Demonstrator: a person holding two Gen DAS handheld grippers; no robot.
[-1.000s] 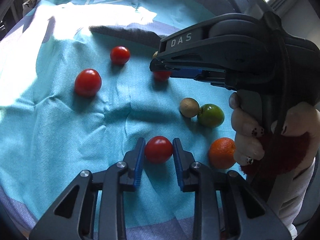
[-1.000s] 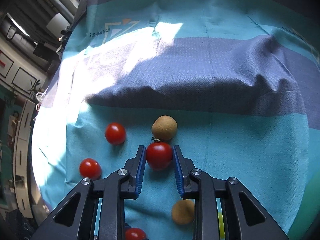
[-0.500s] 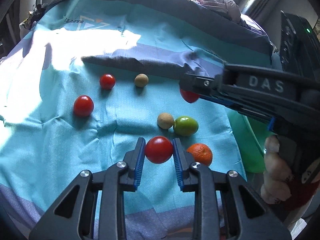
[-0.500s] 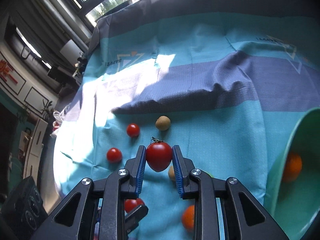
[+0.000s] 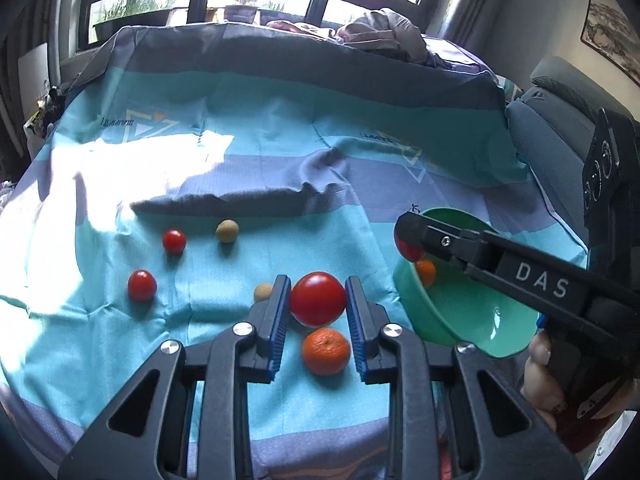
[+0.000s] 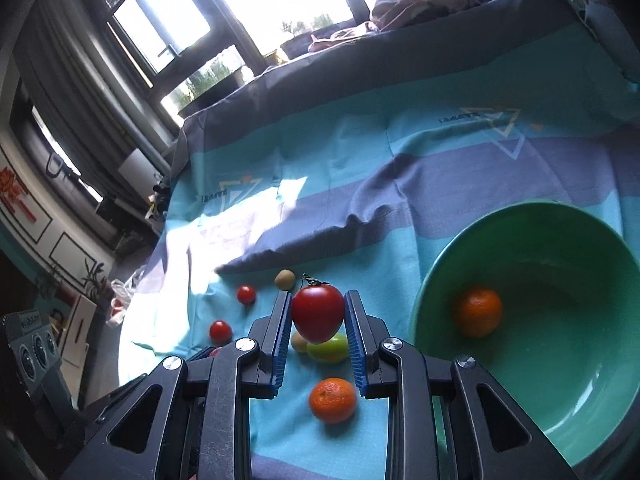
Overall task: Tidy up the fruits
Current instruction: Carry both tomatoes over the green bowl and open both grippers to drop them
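Note:
My left gripper (image 5: 318, 300) is shut on a red tomato (image 5: 317, 299) and holds it above the cloth, over an orange (image 5: 325, 351). My right gripper (image 6: 318, 312) is shut on another red tomato (image 6: 318, 313), lifted just left of the green bowl (image 6: 568, 408). In the left wrist view the right gripper (image 5: 408, 246) hangs over the bowl's near rim (image 5: 440, 332). One orange (image 6: 478, 311) lies in the bowl. Two small tomatoes (image 5: 174, 241) (image 5: 141, 285), two brown fruits (image 5: 227, 231) (image 5: 263, 292), a green fruit (image 6: 330, 347) and an orange (image 6: 333, 399) lie on the cloth.
The table wears a teal and grey-blue cloth (image 5: 280, 152) with a raised fold (image 5: 248, 200) behind the fruit. Piled clothes (image 5: 380, 36) and windows are beyond the far edge. A dark sofa (image 5: 560, 120) stands at the right.
Both grippers have risen with their tomatoes. The right one has swung right, from over the fruit to the green bowl's rim. The bowl has come fully into view.

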